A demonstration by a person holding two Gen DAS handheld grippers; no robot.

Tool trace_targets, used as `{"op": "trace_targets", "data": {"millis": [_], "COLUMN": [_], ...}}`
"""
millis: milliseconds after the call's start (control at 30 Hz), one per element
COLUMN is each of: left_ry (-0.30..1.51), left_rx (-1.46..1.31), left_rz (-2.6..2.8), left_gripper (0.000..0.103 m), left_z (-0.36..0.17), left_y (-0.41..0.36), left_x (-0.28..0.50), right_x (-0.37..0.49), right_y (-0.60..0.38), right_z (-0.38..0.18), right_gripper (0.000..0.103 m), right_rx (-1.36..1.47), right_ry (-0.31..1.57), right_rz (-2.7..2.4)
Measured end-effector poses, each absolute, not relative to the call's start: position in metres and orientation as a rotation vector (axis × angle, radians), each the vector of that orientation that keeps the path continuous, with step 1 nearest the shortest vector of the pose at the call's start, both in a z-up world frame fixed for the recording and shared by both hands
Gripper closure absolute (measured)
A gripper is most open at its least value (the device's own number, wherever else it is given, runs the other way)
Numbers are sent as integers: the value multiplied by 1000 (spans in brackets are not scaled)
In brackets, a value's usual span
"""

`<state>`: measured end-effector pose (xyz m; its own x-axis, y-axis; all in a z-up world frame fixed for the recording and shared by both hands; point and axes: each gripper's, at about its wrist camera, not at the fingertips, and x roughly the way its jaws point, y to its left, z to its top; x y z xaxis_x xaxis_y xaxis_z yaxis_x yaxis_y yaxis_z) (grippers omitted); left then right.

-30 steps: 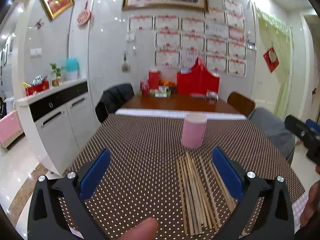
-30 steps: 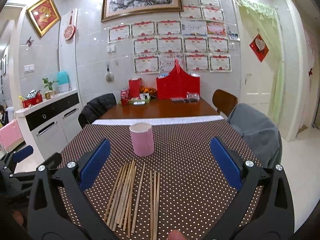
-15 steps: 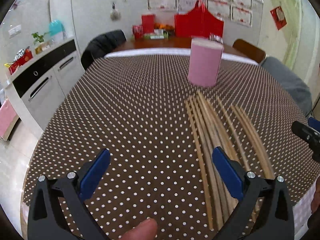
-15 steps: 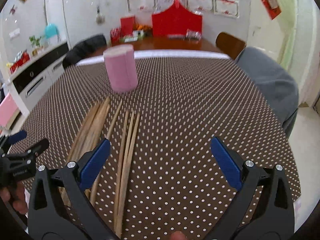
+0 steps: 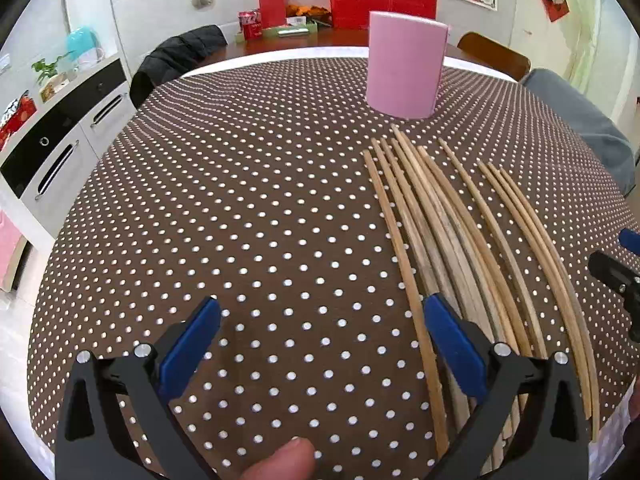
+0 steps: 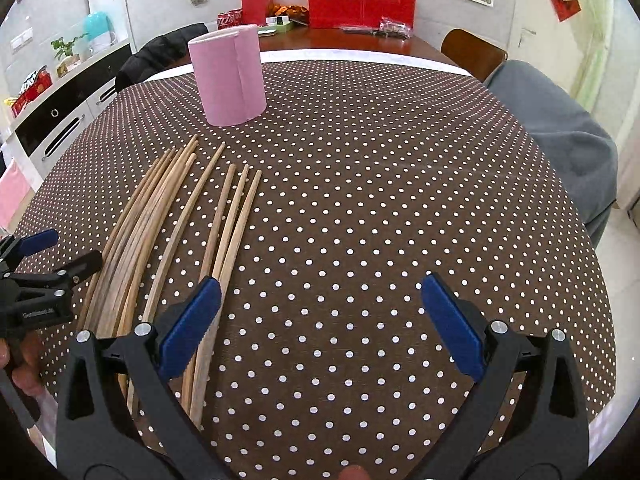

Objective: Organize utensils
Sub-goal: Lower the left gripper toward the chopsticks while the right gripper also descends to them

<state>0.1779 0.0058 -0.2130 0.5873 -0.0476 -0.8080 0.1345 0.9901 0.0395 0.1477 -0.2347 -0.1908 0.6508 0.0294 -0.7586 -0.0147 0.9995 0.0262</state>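
Observation:
Several wooden chopsticks (image 5: 448,232) lie side by side on the brown polka-dot tablecloth (image 5: 240,220); they also show in the right wrist view (image 6: 160,220). A pink cylindrical holder (image 5: 404,68) stands upright beyond their far tips, also in the right wrist view (image 6: 230,76). My left gripper (image 5: 322,320) is open and empty, low over the cloth, its right finger over the near ends of the leftmost chopsticks. My right gripper (image 6: 320,300) is open and empty, its left finger over the rightmost chopsticks. The left gripper shows at the right view's left edge (image 6: 36,280).
A wooden table behind holds a red stand (image 6: 362,0) and small boxes. A chair with a black jacket (image 5: 180,56) stands at the far left, a grey-covered chair (image 6: 560,140) at the right, a white cabinet (image 5: 60,128) on the left.
Both grippers have dropped lower and tilted down toward the tablecloth, moving closer to the chopsticks and the pink holder. Both stay open. The chopsticks have not moved.

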Motion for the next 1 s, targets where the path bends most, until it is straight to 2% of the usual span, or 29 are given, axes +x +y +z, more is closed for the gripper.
{"op": "trace_targets", "data": {"millis": [600, 800, 833, 867, 1000], "left_ry": [956, 955, 956, 956, 955], "left_rx": [68, 69, 68, 68, 71], "left_rz": [-88, -88, -88, -88, -87], "left_gripper": [4, 4, 4, 4, 4], "left_z": [-215, -215, -215, -215, -215], "left_y": [12, 12, 12, 12, 12], "left_x": [184, 184, 184, 184, 183], "right_x": [154, 151, 152, 154, 154], "right_y": [-213, -219, -219, -219, -221], "right_z": [-205, -200, -202, -204, -197], "right_gripper": [6, 20, 30, 35, 35], "right_rx": [-59, -55, -69, -73, -17], "right_ry": [914, 930, 941, 951, 929], "right_rz": [47, 34, 21, 25, 55]}}
